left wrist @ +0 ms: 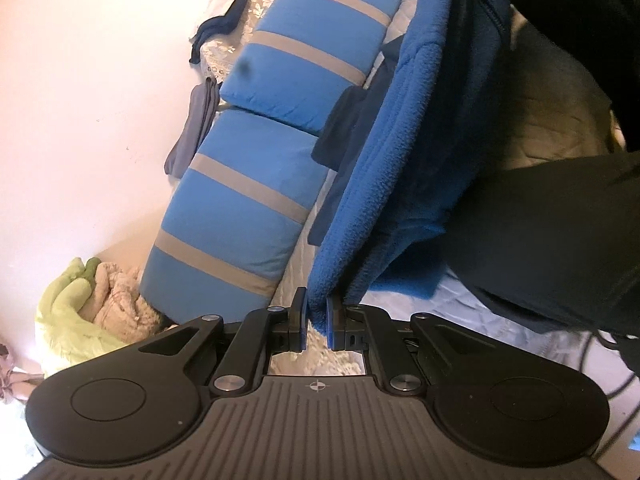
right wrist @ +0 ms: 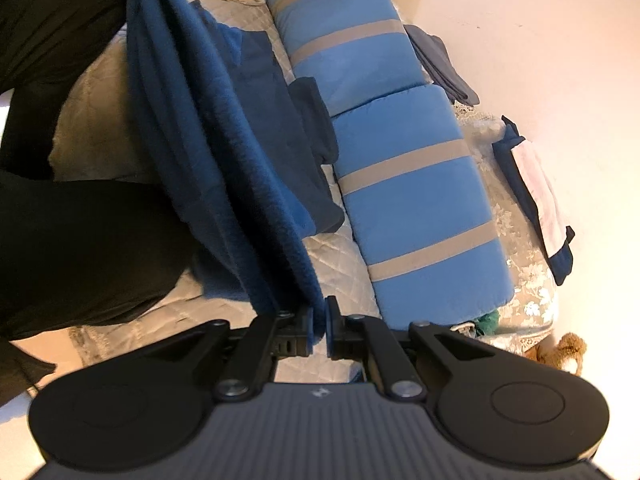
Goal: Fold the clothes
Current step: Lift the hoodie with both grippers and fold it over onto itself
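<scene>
Left jaws: the left gripper (left wrist: 318, 322) is closed to a narrow gap, pinching an edge of the blue fleece garment (left wrist: 392, 152).
Right jaws: the right gripper (right wrist: 319, 326) is equally narrow, clamped on another edge of the same fleece (right wrist: 208, 128).
Garment: it hangs stretched between both grippers, lifted above the bed (right wrist: 344, 256); its lower part trails toward the quilted cover.
Doing it well: my judgement is to keep both pinches level and the cloth taut, so the fold line lands straight, and lower it onto the free quilt rather than onto the dark blue cloth (right wrist: 276, 120) lying there.
Surroundings: striped blue pillows (left wrist: 240, 208) line the bed's wall-side edge; folded clothes (right wrist: 536, 196) lie beyond them.
</scene>
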